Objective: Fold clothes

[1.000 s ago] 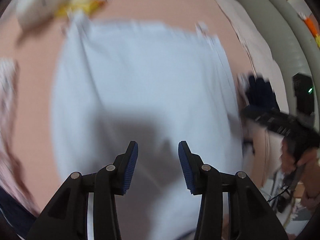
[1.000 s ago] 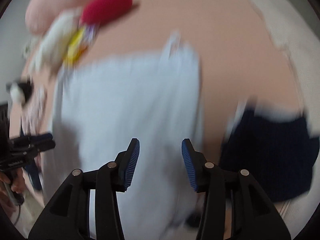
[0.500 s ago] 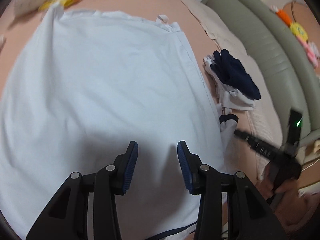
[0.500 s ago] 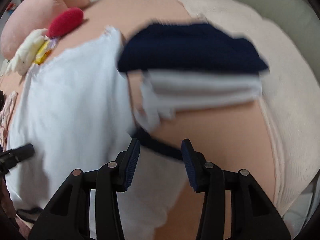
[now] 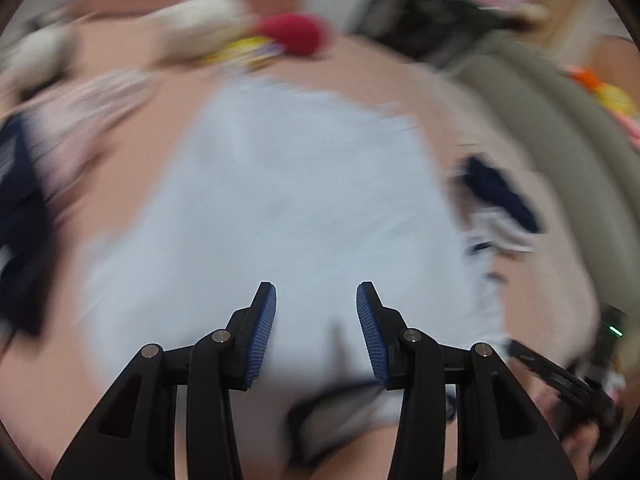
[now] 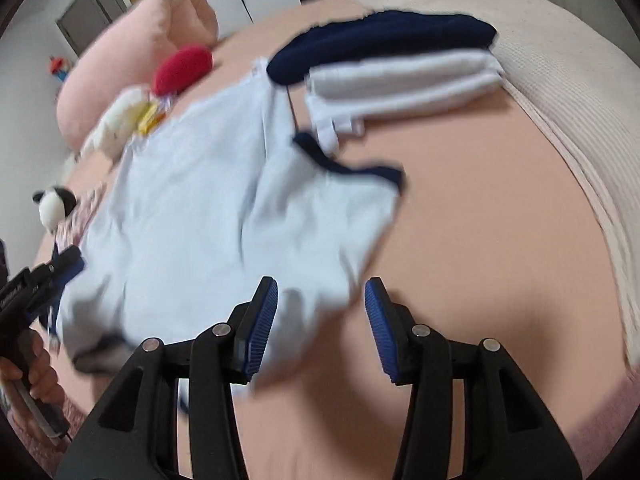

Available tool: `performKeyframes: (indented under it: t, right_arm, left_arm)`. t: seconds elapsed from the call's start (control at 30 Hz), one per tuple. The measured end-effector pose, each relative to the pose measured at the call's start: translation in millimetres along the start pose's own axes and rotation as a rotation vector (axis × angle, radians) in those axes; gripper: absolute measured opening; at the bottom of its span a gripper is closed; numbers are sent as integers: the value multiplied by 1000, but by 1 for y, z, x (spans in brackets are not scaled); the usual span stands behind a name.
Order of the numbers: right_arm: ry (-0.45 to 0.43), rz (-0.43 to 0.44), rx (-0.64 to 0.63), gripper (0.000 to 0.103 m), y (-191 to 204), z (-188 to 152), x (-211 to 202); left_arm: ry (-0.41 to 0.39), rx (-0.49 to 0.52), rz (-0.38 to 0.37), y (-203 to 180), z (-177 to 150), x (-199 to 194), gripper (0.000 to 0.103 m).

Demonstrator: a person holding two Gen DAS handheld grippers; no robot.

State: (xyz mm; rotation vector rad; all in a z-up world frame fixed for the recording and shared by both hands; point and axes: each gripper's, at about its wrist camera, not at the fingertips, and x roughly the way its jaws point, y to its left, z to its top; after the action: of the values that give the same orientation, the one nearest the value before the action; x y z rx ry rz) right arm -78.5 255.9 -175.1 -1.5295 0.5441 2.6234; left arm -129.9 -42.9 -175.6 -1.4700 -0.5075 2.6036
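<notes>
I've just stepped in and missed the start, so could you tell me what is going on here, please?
A person holding a gripper in each hand is folding clothes on a pink bed. A pale blue T-shirt with navy trim lies spread out, its sleeve out to the side. The right gripper is open at the shirt's near edge; the left gripper is open above the shirt. Neither holds cloth. A folded stack sits beyond.

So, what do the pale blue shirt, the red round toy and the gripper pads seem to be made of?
Pale blue shirt: thin, matte knit, probably cotton jersey; it lies limp with soft creases, and its sleeve has a navy ribbed trim. Red round toy: plush, fuzzy, no shine. Pads of the right gripper: blue ribbed rubber or soft plastic, as the fine grooves suggest, set on black hard plastic fingers.
</notes>
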Motion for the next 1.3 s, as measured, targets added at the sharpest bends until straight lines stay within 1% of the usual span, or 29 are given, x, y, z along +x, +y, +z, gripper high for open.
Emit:
performKeyframes:
  t: [0.07,0.1,0.13,0.17,0.23,0.37,0.4,0.43,0.47,0.5,0.57,0.6,0.63,0.67,0.7,0.8,0.83,0.9,0.93,0.97,1.0,1.03,1.07,1.1,1.13,1.23,1.3]
  right_arm:
    - [2,18,9,60,-8,-5,-17]
    - [2,16,6,64,-10,-7,-18]
    - [5,8,9,64,-13,-4,-17]
    - [11,-3,16,64,-17,1,-14]
    - [49,43,63,63,-27,7,-20]
    - [66,84,155,65,-40,12,0]
    - [63,87,161,67,-40,11,2]
    - [57,87,158,68,-39,9,2]
    - [50,87,155,68,-38,8,1]
    - [49,87,135,68,-35,6,1]
    - [61,128,109,67,-27,-3,-2]
    - [67,158,105,67,-23,-10,-3]
    - [66,161,76,66,-15,-16,-5]
    - [61,148,32,66,-5,-23,-6]
    - [57,136,-12,66,5,-29,-7]
    - [44,96,-139,66,38,-41,-4]
    - [34,73,-167,66,47,-42,1]
    - [6,12,-209,67,61,-42,12]
    - [-9,-25,-231,66,66,-42,17]
    - [-23,-62,-254,63,70,-43,23]
    - [-27,-72,-268,44,73,-43,24]
    - [-26,-66,-277,31,74,-42,21]
    - [-24,-61,-286,25,75,-42,19]
    - [-16,-51,-292,16,76,-41,16]
    - [-10,-40,-295,13,75,-40,12]
    - [-19,-5,-276,11,75,-37,-8]
    - [-23,21,-261,10,76,-39,-22]
  left_arm:
    - [-16,-19,35,11,-24,-20,47]
    - [-21,-29,52,16,-34,-26,47]
    - [-12,-44,59,21,-43,-27,47]
    - [13,-60,47,26,-51,-26,47]
    - [66,-89,4,33,-64,-20,47]
    - [33,-172,-44,41,-75,-5,47]
    - [29,-197,-51,43,-75,1,47]
    - [27,-201,-47,43,-75,7,47]
    - [26,-182,-31,40,-75,11,47]
    - [15,-154,-9,36,-76,13,47]
    - [-27,-99,32,25,-78,11,47]
    - [-48,-103,32,23,-78,8,47]
    - [-68,-113,19,22,-76,4,46]
    - [-86,-130,-9,22,-74,0,46]
    - [-92,-133,-15,21,-71,-1,47]
    - [-16,-42,120,11,-72,20,47]
    - [-13,-18,152,8,-75,24,44]
    - [-39,-1,169,5,-78,19,23]
    - [-48,5,173,4,-79,16,9]
    - [-54,11,174,3,-79,13,9]
    - [-58,18,172,4,-78,9,9]
    - [-60,31,170,4,-76,5,9]
    - [-60,50,169,2,-75,0,8]
    - [-61,69,167,0,-73,-5,8]
    - [-62,88,165,-2,-72,-9,7]
    - [-61,150,166,-8,-67,-23,6]
    - [-38,174,167,-8,-68,-30,6]
